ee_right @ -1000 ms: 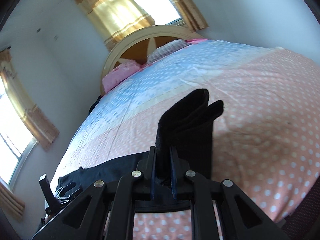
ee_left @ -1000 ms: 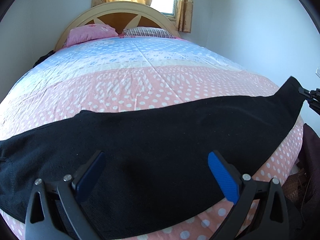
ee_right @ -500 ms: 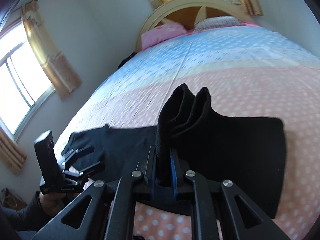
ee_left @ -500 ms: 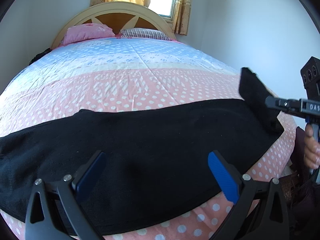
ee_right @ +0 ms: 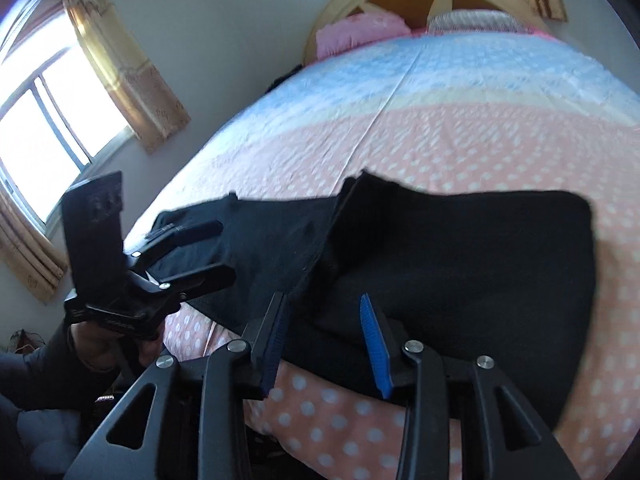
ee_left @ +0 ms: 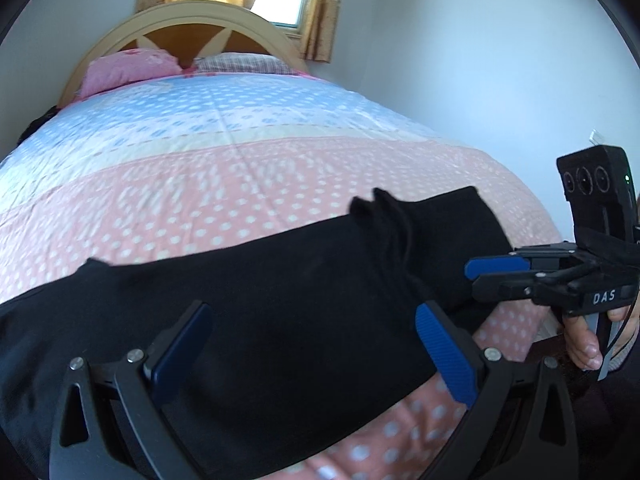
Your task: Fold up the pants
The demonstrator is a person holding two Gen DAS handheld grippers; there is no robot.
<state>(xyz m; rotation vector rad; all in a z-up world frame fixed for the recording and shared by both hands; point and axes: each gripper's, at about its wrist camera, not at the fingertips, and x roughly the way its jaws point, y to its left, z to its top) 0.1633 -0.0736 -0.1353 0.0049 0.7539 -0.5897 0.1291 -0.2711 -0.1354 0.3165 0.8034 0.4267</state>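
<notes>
Lying across the bed's (ee_left: 256, 184) near edge, the pants (ee_left: 280, 300) sit under both grippers, one end now folded over. Right gripper (ee_right: 324, 344) is opening, letting go of cloth it pinched earlier. Left gripper (ee_left: 312, 344) hovers spread. Bare bedspread stretches beyond.

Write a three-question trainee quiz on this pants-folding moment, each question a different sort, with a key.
1. True or false: the black pants lie across the near, pink part of the bed cover.
2. Multiple choice: the right gripper is (a) clamped on a pillow, (b) opening its jaws, the leg end folded over ahead of them, (c) out of view.
3. Fill in: the left gripper hovers over the pants with its jaws ____.

Key: 1 true; 2 b; 3 open.
</notes>
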